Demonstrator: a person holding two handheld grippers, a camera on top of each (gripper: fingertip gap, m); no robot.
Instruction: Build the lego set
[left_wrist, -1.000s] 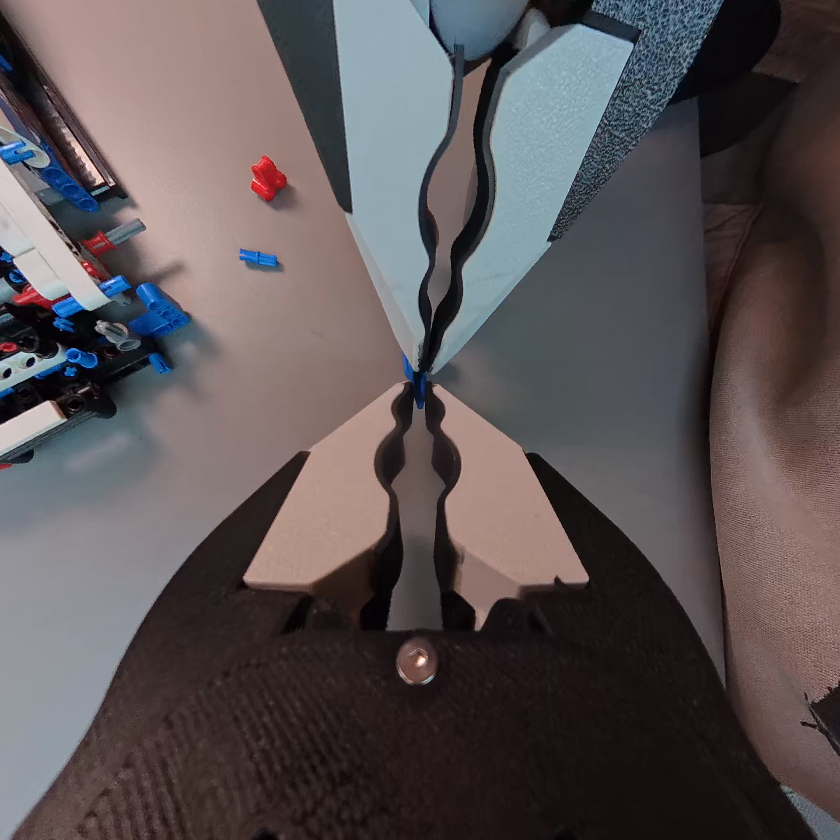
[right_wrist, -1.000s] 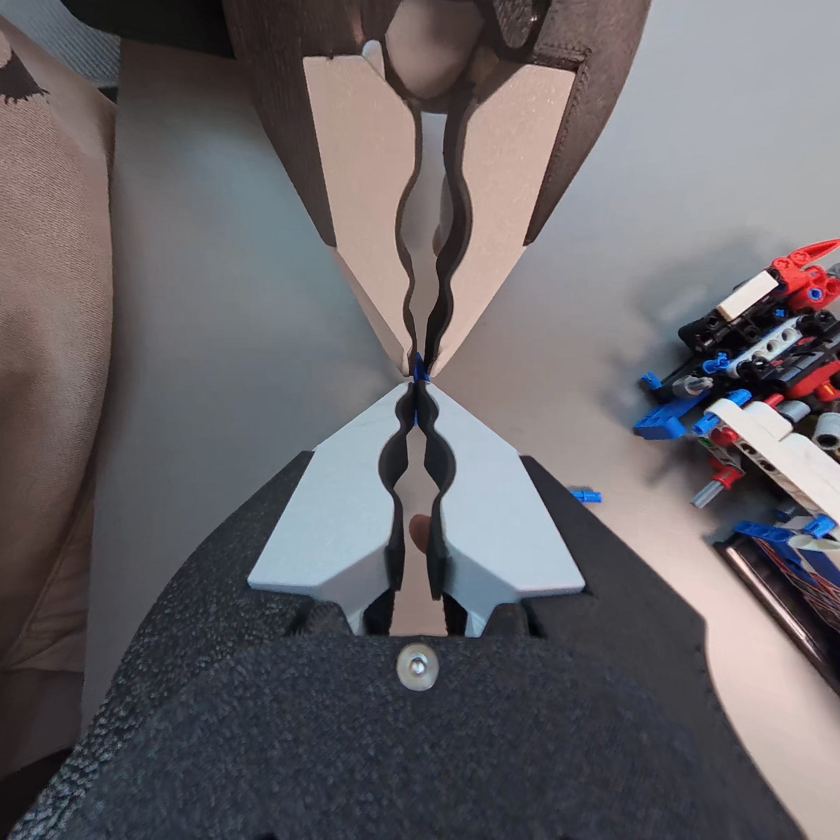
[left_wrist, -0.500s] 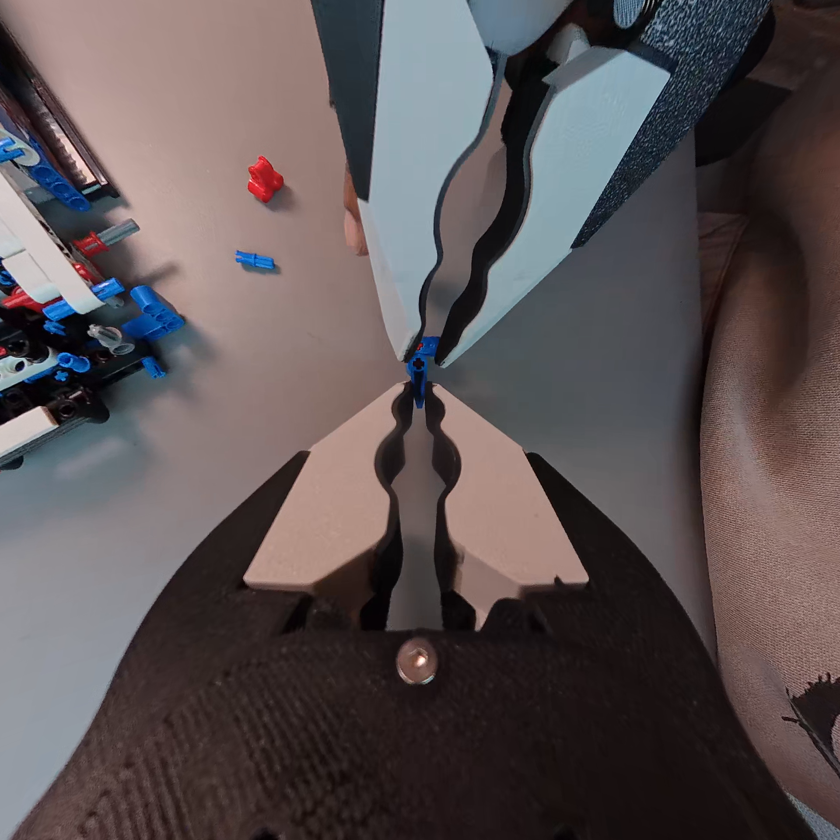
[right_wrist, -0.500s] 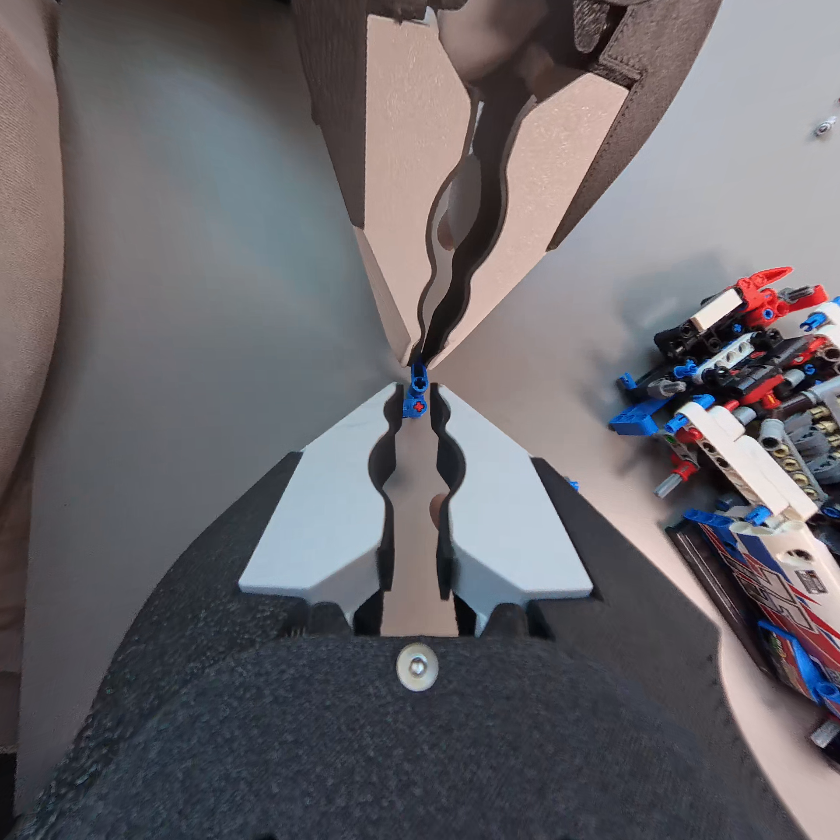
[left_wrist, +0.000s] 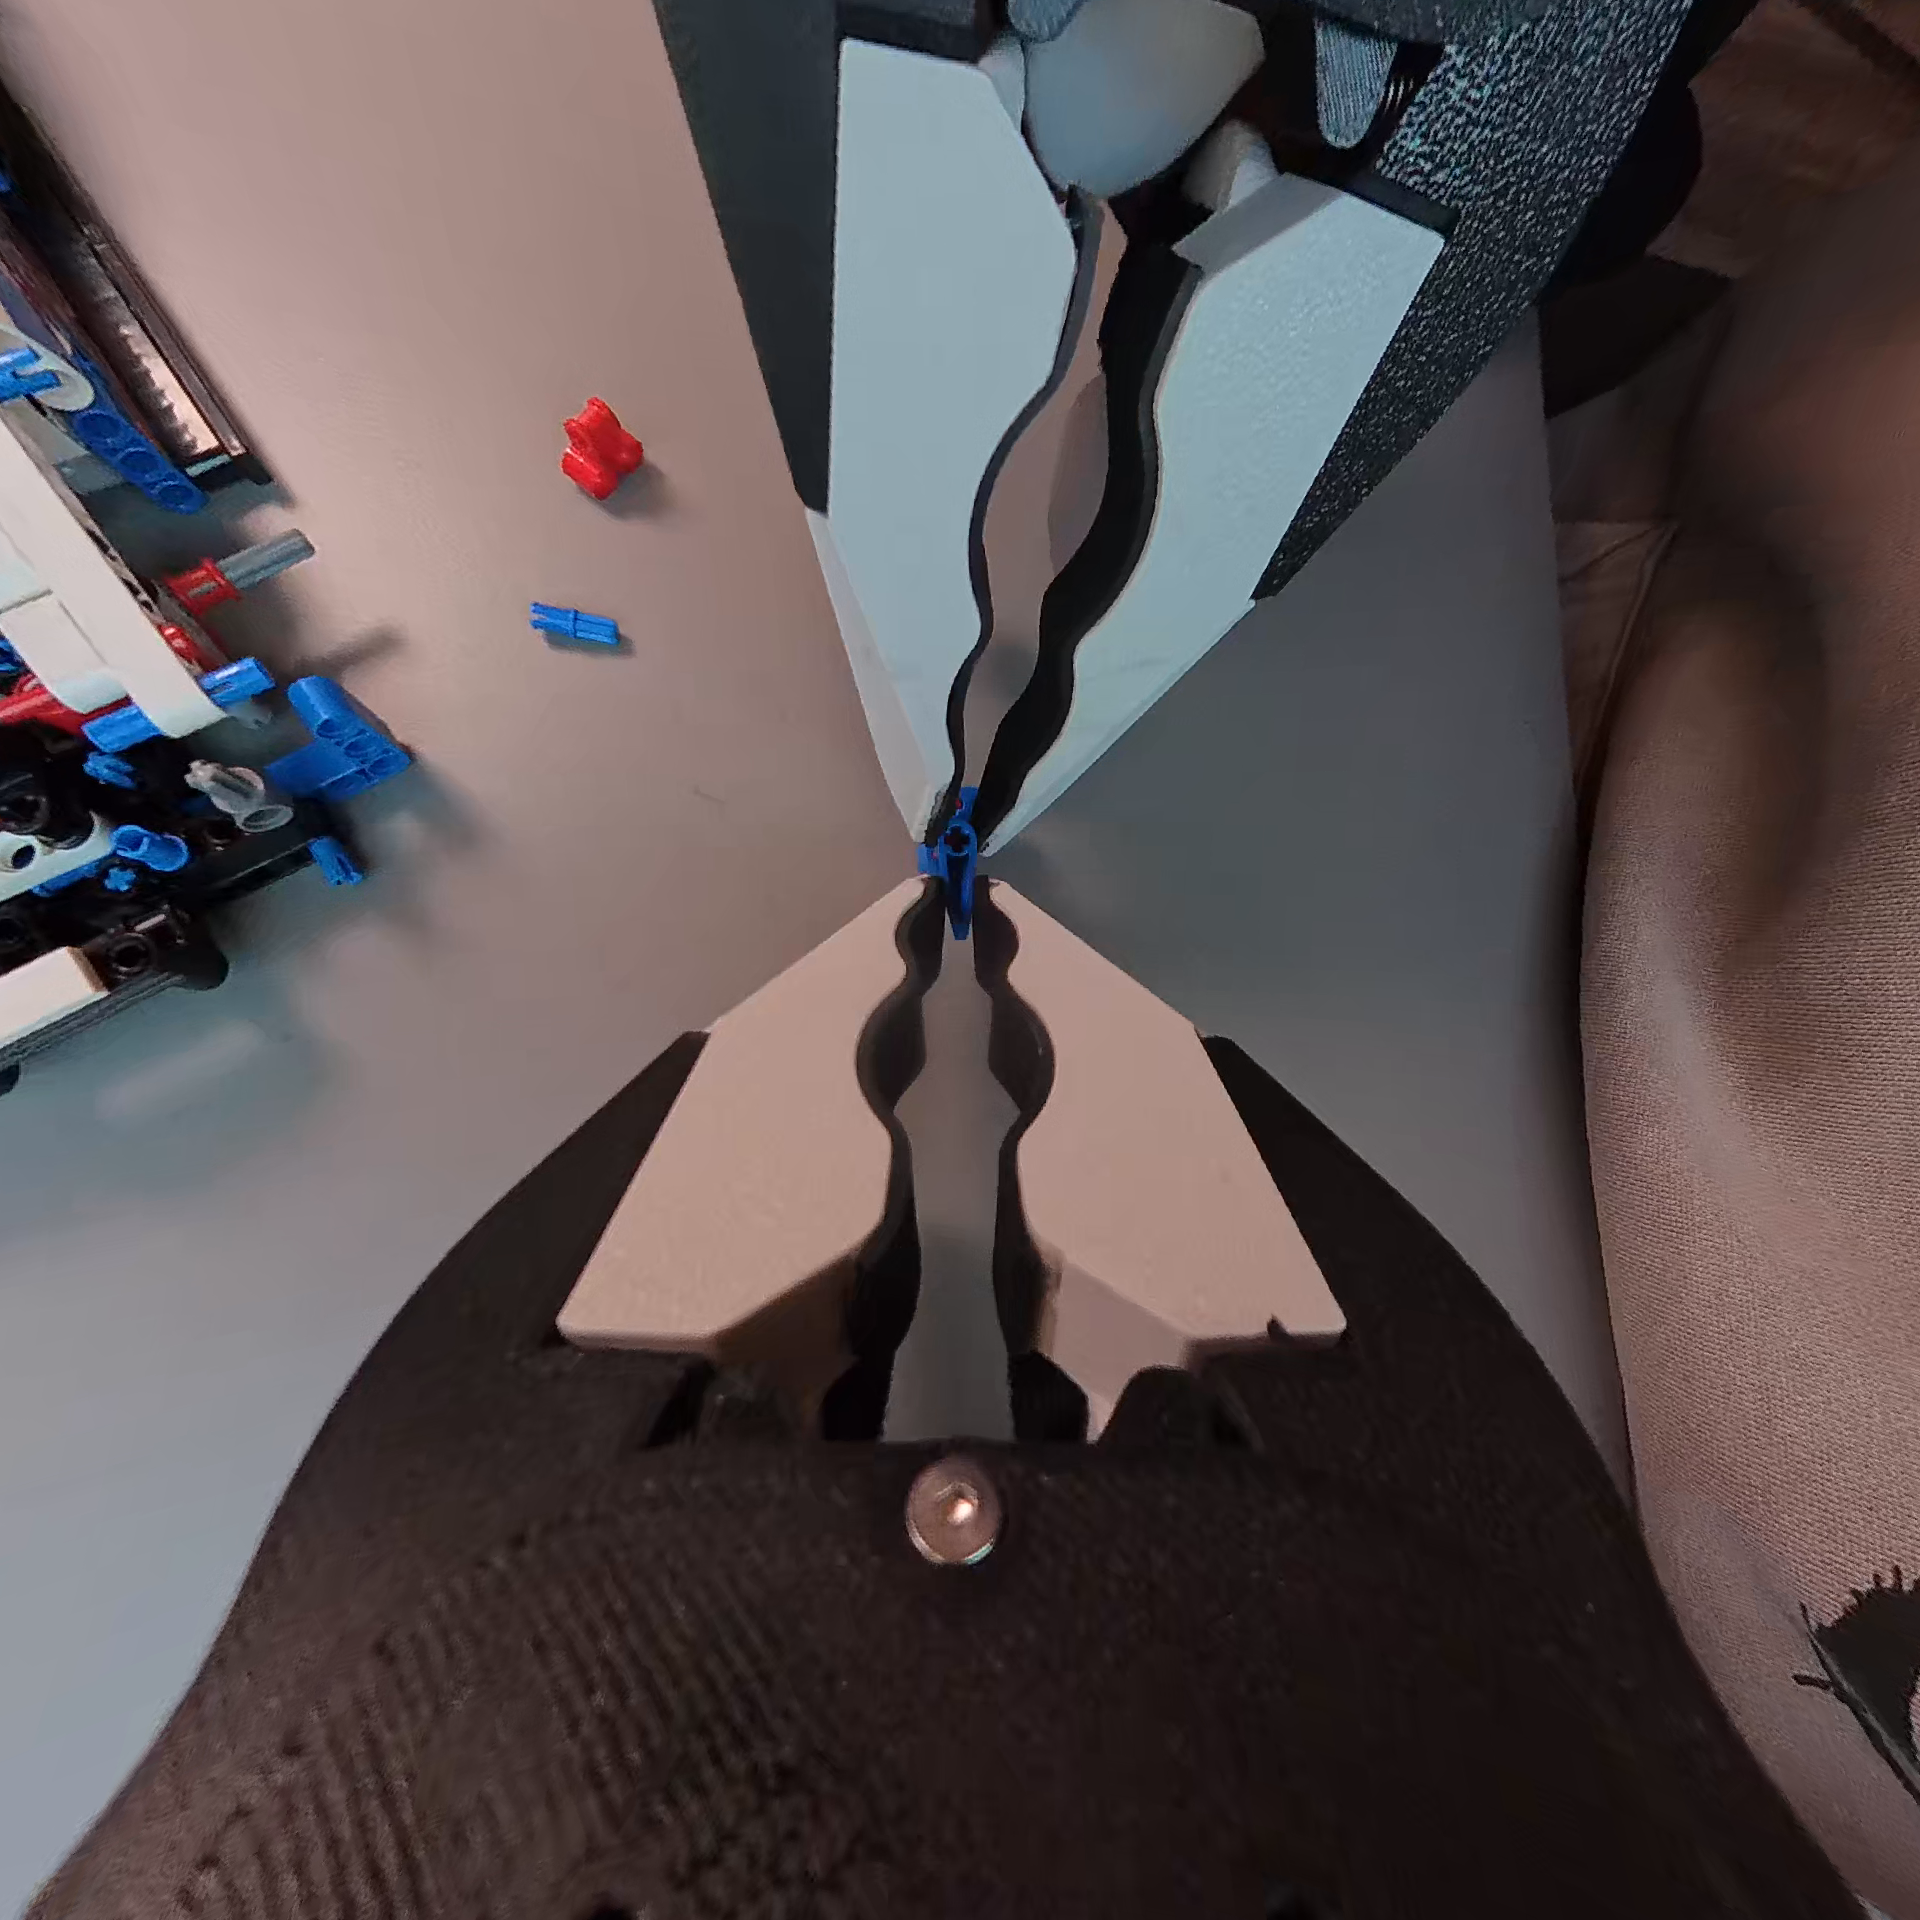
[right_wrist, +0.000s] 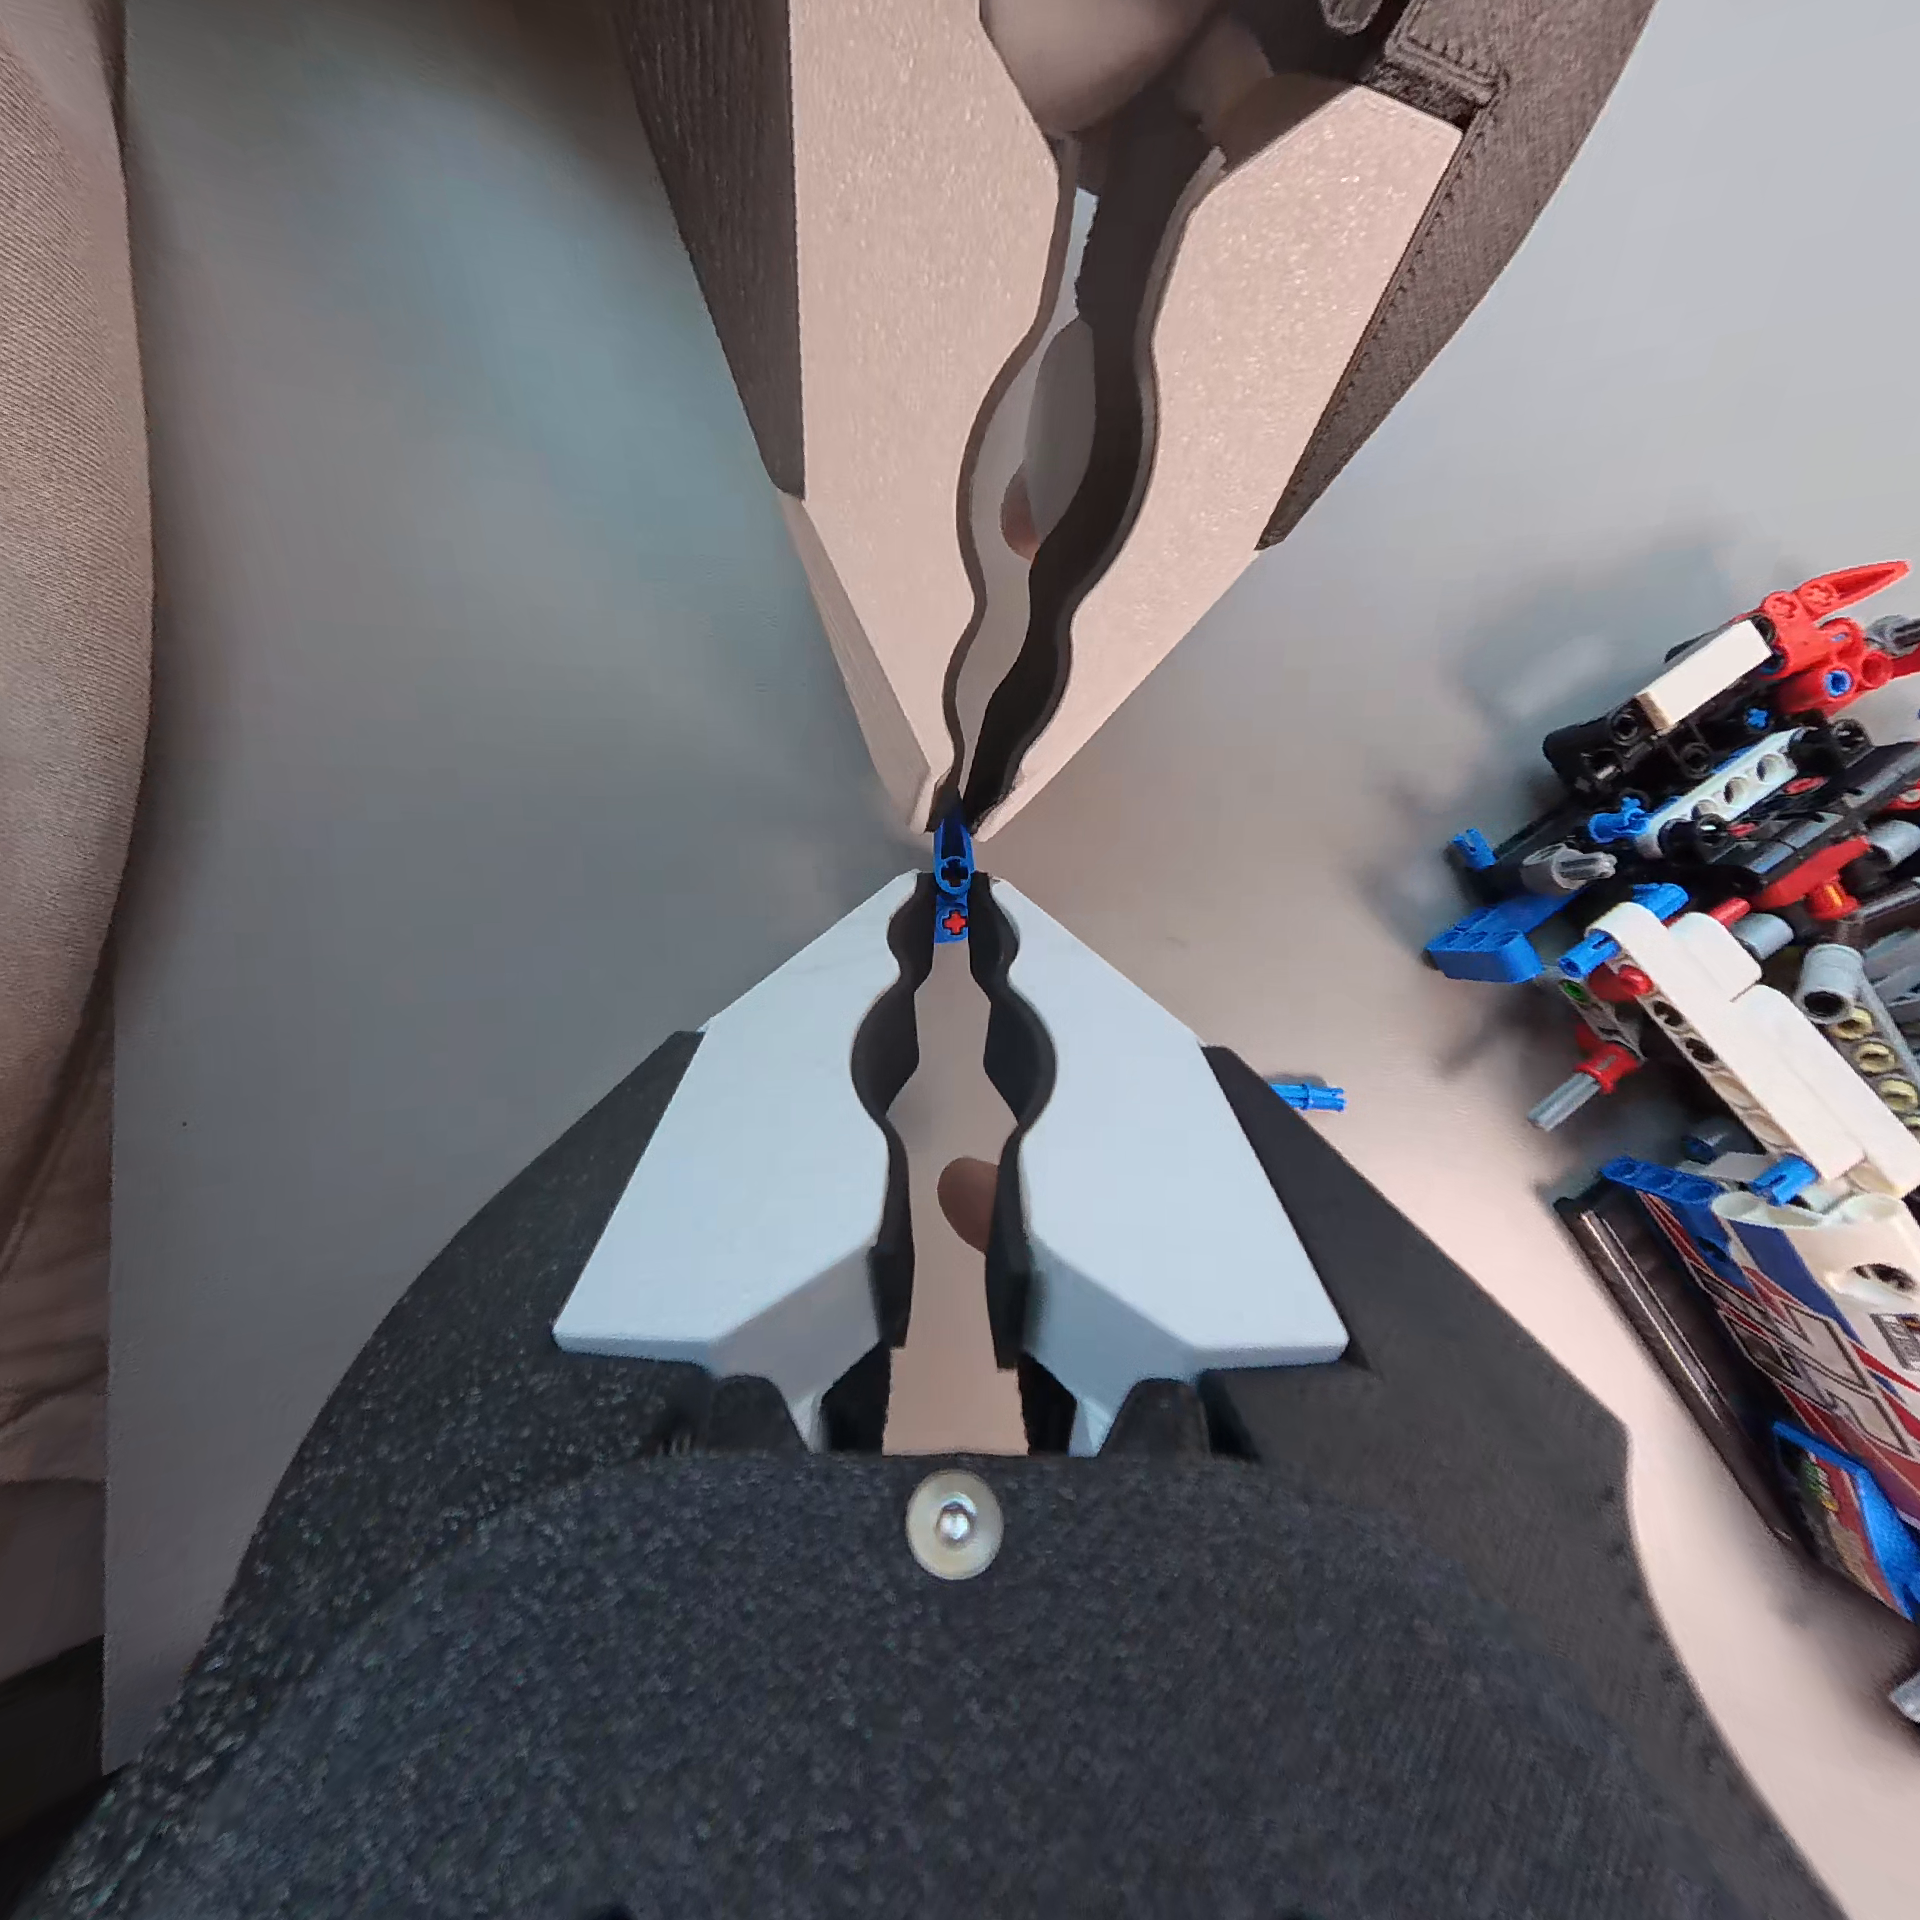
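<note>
A small blue lego connector (left_wrist: 958, 868) with a red axle end (right_wrist: 954, 921) hangs above the grey table between the two grippers, which meet tip to tip. My left gripper (left_wrist: 958, 883), with tan fingers, is shut on one end of it. My right gripper (right_wrist: 954, 881), with pale grey fingers, is shut on the other end. The connector (right_wrist: 954, 862) shows its cross holes in the right wrist view. The right gripper (left_wrist: 966, 826) comes in from the top of the left wrist view. The left gripper (right_wrist: 956, 821) comes in from the top of the right wrist view.
A partly built lego model (left_wrist: 104, 748) in white, blue, red and black lies at the left, also seen at the right (right_wrist: 1745, 831). A red piece (left_wrist: 600, 449) and a blue pin (left_wrist: 574, 623) lie loose. A printed booklet (right_wrist: 1818, 1382) lies by the model. A person's tan clothing (left_wrist: 1766, 935) borders the table.
The right gripper's fingers opened about half a second ago and have closed again on the connector. The connector now stands turned, with its holes showing.
</note>
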